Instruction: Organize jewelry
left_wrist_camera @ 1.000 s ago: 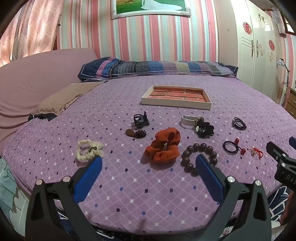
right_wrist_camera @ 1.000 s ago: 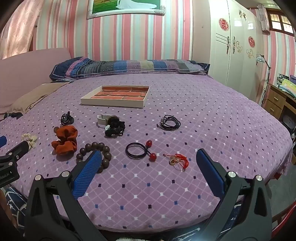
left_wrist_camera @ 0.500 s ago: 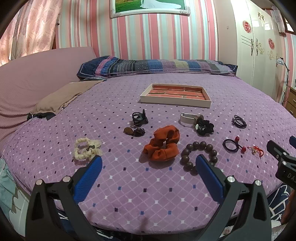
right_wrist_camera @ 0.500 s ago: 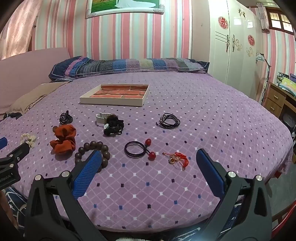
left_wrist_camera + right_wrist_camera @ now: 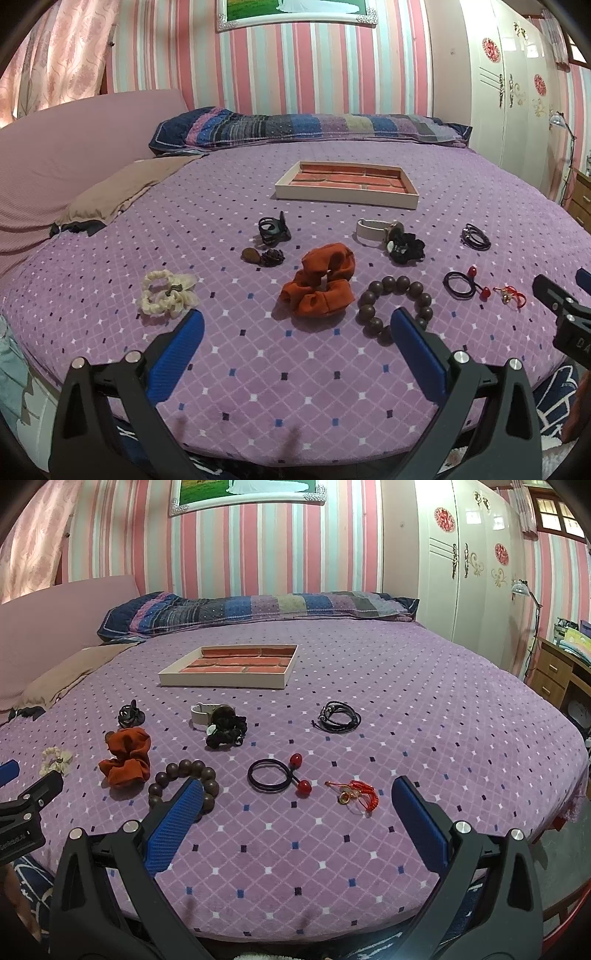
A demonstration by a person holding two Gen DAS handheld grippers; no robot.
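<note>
While both claws hang spread and empty at the near edge, lower your right gripper (image 5: 295, 812) over the black hair tie (image 5: 271, 775) just ahead, pinch its loop, and carry it to the far tray (image 5: 221, 681); your left gripper (image 5: 293, 336) waits by the orange scrunchie (image 5: 319, 284).

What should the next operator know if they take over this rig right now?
Left gripper: open, holding nothing, near the bed's front edge.
Right gripper: open, holding nothing.
Tray: at the middle of the bed, looks empty.
Loose on the bedspread: cream scrunchie, orange scrunchie, bead bracelet, black hair tie with red balls, red cord charm, black cords, watch, black scrunchie, claw clip.
Done: nothing. Left: everything.
</note>
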